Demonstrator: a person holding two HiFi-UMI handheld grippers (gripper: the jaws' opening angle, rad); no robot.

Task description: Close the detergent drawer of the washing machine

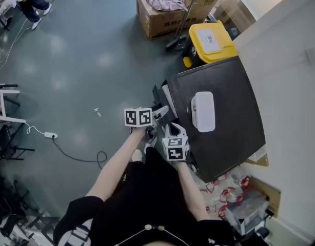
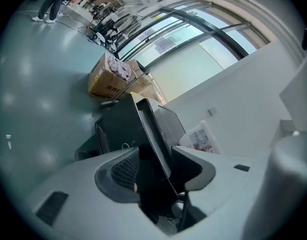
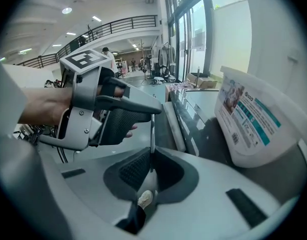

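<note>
Washing machine point(image 1: 234, 122), dark-topped, seen from above, its front facing the floor point(image 1: 85, 60). Detergent drawer point(image 1: 157, 93) juts out from that front near the far corner, not yet closed. Left gripper point(image 2: 153, 166): jaws apart, straddling a dark panel point(image 2: 151, 134) with a pale edge; whether they touch it cannot be told. Right gripper point(image 3: 152, 159): jaws drawn almost together on a thin upright edge point(image 3: 152, 134), just beside the left gripper at the machine's front rim. White tub point(image 1: 202, 111) lies on the machine top, apart from both grippers. Behind the machine: yellow-lidded bin point(image 1: 211, 41) and cardboard box point(image 1: 162, 14) holding clothes. Power strip point(image 1: 50, 135) with its cable lies well apart; a person point(image 1: 32, 1) stands far off.
</note>
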